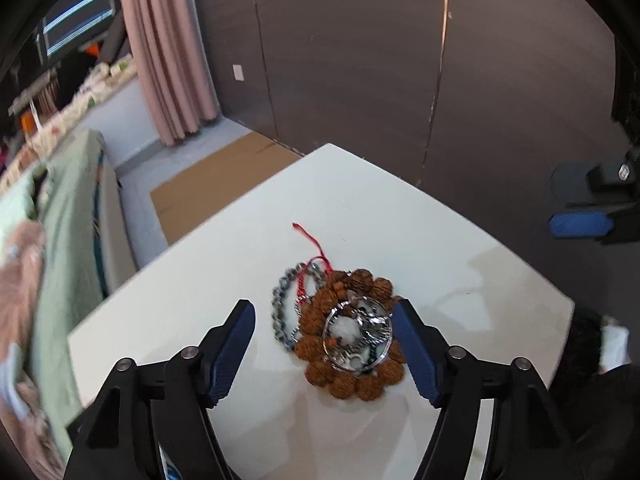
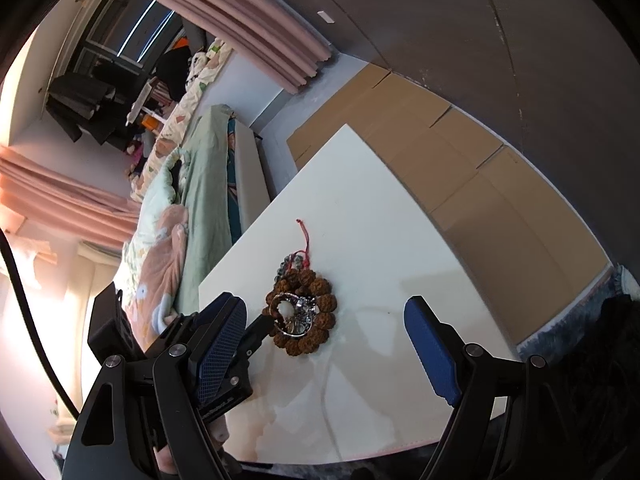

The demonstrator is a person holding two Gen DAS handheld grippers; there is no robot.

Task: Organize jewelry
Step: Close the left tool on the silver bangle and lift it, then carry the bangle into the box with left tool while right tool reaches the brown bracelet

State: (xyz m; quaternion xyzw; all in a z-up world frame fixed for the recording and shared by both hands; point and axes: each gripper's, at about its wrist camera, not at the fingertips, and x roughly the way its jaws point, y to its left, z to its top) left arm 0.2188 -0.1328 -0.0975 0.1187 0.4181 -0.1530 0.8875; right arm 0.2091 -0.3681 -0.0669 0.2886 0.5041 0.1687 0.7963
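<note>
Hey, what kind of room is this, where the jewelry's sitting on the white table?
Probably a bedroom: a bed with a green quilt, pink curtains, and clothes piled near the window.

Black claw [image 1: 324,316] arms, blue ribbed pads [image 1: 414,354].

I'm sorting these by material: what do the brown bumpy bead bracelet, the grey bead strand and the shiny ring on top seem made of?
The brown bumpy bead bracelet looks like dried seeds or carved wood: matte, wrinkled surfaces. The grey bead strand seems polished metal or dark stone, judging by its small highlights. The shiny ring appears to be silver-toned metal, with bright reflections.
</note>
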